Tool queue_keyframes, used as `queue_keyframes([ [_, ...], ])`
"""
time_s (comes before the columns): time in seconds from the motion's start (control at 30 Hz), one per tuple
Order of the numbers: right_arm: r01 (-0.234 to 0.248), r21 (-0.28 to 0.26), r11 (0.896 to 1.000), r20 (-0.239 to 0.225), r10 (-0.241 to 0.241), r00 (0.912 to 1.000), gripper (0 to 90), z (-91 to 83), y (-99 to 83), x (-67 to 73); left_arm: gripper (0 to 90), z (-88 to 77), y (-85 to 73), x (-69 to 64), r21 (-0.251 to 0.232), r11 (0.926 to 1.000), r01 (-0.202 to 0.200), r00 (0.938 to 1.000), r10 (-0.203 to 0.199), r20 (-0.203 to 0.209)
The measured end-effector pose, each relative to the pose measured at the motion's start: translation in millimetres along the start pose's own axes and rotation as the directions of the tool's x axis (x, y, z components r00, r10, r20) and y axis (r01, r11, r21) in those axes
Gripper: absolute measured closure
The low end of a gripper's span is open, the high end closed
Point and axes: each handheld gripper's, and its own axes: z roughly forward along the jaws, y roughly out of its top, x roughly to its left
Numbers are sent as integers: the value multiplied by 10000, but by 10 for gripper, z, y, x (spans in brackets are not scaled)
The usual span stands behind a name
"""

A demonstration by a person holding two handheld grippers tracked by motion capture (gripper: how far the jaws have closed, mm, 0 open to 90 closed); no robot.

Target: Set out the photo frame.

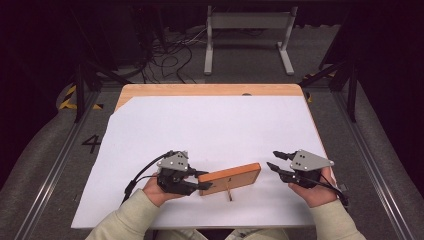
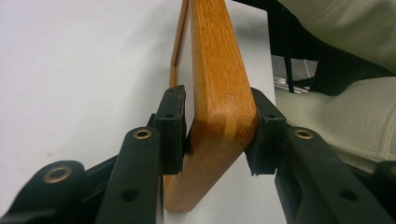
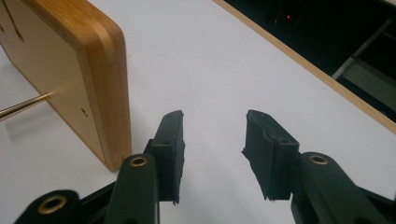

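- One white sheet (image 1: 210, 125) covers the table
- Wooden board (image 1: 231, 179) stands on edge near the front, between both hands
- Left gripper (image 1: 197, 181) reaches level, jaws clamped on the board's end
- Right gripper (image 1: 275, 161) hangs beside it, jaws parted, empty

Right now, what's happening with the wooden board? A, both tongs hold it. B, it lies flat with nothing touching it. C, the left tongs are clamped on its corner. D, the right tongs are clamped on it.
C: the left tongs pinch the wooden board at its rounded corner, while the right tongs stand open beside it.
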Motion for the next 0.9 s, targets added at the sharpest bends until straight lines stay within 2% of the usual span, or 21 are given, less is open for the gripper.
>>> queue_keyframes([
  [0.33,-262,146,9996,-32,263,9996,574,13,-41,-20,555,12,-34,-76,216,9996,-178,9967,160,790],
  [0.53,-307,164,9994,-135,309,9994,567,24,-35,-7,509,38,-54,-149,453,9977,-513,9937,465,1022],
  [0.63,-411,168,9990,-171,413,9990,567,21,-35,-6,464,45,-67,-172,645,9965,-526,9926,451,1127],
  [0.87,-631,232,9977,-249,637,9977,568,26,-47,-5,372,-49,-75,-164,230,9990,-382,9945,358,983],
  [0.9,-641,247,9976,-272,648,9975,569,30,-50,-3,372,-94,-69,-162,17,9990,-441,9949,438,911],
])
